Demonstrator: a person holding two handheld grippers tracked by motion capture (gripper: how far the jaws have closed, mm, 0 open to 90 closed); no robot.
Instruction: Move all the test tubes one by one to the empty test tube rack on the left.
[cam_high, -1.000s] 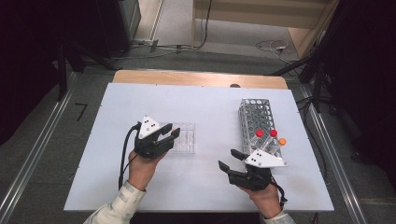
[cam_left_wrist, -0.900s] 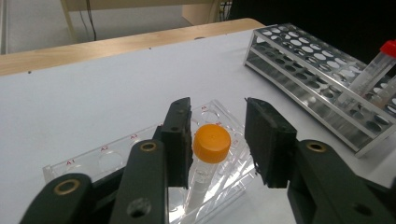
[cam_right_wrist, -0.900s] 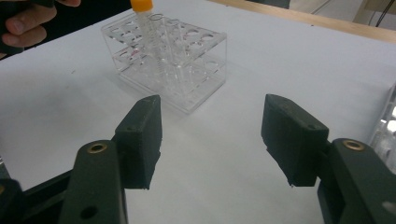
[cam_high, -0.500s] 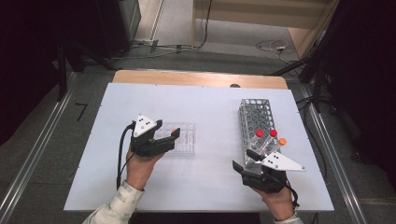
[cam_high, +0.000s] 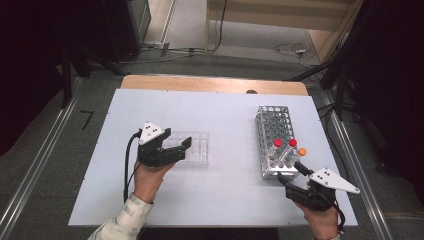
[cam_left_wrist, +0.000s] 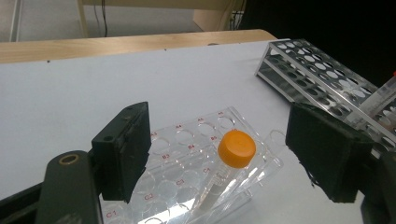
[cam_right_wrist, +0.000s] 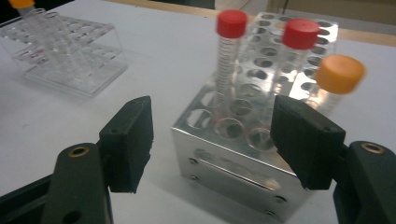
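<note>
1. at our left gripper we have just let the jaws spread, and the orange-capped tube stands free between them, touching neither pad, leaning in a well of the clear plastic rack.
2. we judge this tube light, stiff and smooth-walled, likely to slip if pinched on the bare plastic; the ribbed cap or the wall just under it looks the safer hold, with a gentle squeeze, since thin plastic could crack.
3. the clear rack itself looks light enough to slide or tip if the tube is tugged sideways.
4. at our right gripper the jaws have also just been widening and grip nothing; the near corner of the metal rack sits between and just beyond the pads.
5. just past those jaws two red-capped tubes stand upright in the metal rack, and a second orange-capped one leans at the corner towards the far-side pad.
6. under both grippers lies the white table, flat and matt, with a wooden edge at its far side.
7. beyond the table we see grey floor with cables, metal rails at the sides, and dark surroundings.
</note>
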